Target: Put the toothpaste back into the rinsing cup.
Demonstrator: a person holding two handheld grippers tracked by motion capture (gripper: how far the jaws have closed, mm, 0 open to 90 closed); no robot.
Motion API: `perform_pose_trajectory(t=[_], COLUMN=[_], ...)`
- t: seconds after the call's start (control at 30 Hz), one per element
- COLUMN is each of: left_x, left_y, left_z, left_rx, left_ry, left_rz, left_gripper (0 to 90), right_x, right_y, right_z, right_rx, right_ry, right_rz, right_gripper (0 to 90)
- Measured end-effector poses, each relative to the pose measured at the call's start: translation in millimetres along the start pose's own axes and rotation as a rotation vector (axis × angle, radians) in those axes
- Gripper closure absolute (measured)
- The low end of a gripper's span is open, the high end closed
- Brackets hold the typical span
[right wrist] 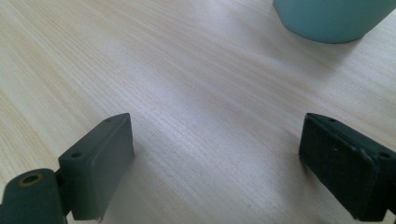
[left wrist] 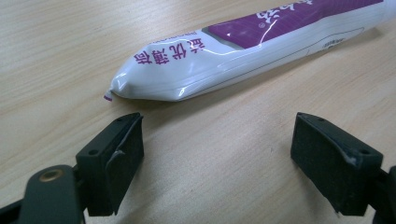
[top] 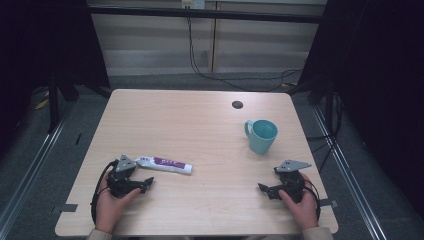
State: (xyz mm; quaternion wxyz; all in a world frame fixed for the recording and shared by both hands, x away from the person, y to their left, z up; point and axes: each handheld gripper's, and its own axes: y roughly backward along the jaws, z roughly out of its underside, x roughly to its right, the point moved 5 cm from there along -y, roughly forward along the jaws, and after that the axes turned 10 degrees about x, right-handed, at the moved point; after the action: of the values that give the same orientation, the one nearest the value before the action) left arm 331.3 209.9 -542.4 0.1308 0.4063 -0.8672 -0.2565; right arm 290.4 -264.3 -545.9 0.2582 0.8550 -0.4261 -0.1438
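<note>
Both pairs of jaws stand wide apart with nothing between them: the left gripper (top: 145,184) rests low on the near left of the table (top: 200,125), and the right gripper (top: 265,190) rests low on the near right, each held in a hand that comes in from the bottom edge of the high view. The table is a pale wood top with a small dark round hole (top: 237,104) near its far edge. On its right half stands a teal mug (top: 262,136), upright, handle turned to the left, well beyond the right gripper; in the right gripper view the mug's base (right wrist: 334,18) shows at the top edge, apart from the jaws. A white and purple tube (top: 164,164) lies flat on the table just beyond the left gripper, running from near that gripper's grey plate off to the right. In the left gripper view the tube (left wrist: 243,51) lies slantwise just ahead of the jaw tips, its crimped end nearest the left jaw, close to it but not touching.
</note>
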Motion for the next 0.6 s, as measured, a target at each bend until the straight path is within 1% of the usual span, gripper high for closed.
perform_pose_trajectory(t=[0.1,0.17,0.2,0.23,0.27,0.3,0.33,0.37,0.4,0.43,0.47,0.5,0.6], left_x=[-0.8,-1.2,-1.2,-1.1,-1.7,-1.7,-3.3,-3.8,-5.0,-6.0,-6.7,-8.4,-13.2], left_y=[-0.4,0.3,0.7,1.4,2.5,2.5,3.4,4.3,5.1,5.3,5.8,6.6,8.2], left_z=[-0.6,-1.8,-2.9,-3.9,-6.3,-6.3,-8.3,-10.3,-12.9,-16.2,-19.5,-22.7,-31.4], left_rx=[-0.002,-0.028,-0.044,-0.067,-0.11,-0.11,-0.134,-0.16,-0.175,-0.179,-0.186,-0.199,-0.253], left_ry=[-0.01,-0.02,-0.024,-0.031,-0.048,-0.048,-0.081,-0.105,-0.136,-0.154,-0.158,-0.175,-0.223], left_rz=[0.01,0.021,0.027,0.039,0.056,0.056,0.057,0.059,0.052,0.056,0.06,0.068,0.064], left_gripper=[17.0,17.3,19.2,19.2,20.4,21.1,21.1,21.7,22.6,23.0,23.0,23.0,23.0], right_x=[0.0,-0.1,0.0,0.0,-0.1,-0.1,0.0,-0.1,0.0,0.0,0.0,0.0,0.0], right_y=[0.0,0.0,0.0,0.0,0.0,0.0,0.0,0.1,0.0,0.0,0.0,0.0,0.0], right_z=[0.0,0.0,0.0,0.0,0.0,0.0,0.0,0.1,0.0,0.1,0.0,0.0,0.0], right_rx=[0.0,0.0,0.0,0.0,0.0,0.0,0.0,0.0,0.0,0.0,0.0,0.0,0.0], right_ry=[0.0,-0.001,0.0,0.0,-0.001,-0.001,0.0,-0.001,0.0,0.0,0.0,0.0,0.0], right_rz=[0.0,0.001,0.0,0.0,0.0,0.0,0.0,0.0,0.0,0.001,0.0,0.0,-0.001], right_gripper=[9.7,9.7,9.6,9.6,9.7,9.7,9.6,9.7,9.7,9.7,9.7,9.7,9.7])
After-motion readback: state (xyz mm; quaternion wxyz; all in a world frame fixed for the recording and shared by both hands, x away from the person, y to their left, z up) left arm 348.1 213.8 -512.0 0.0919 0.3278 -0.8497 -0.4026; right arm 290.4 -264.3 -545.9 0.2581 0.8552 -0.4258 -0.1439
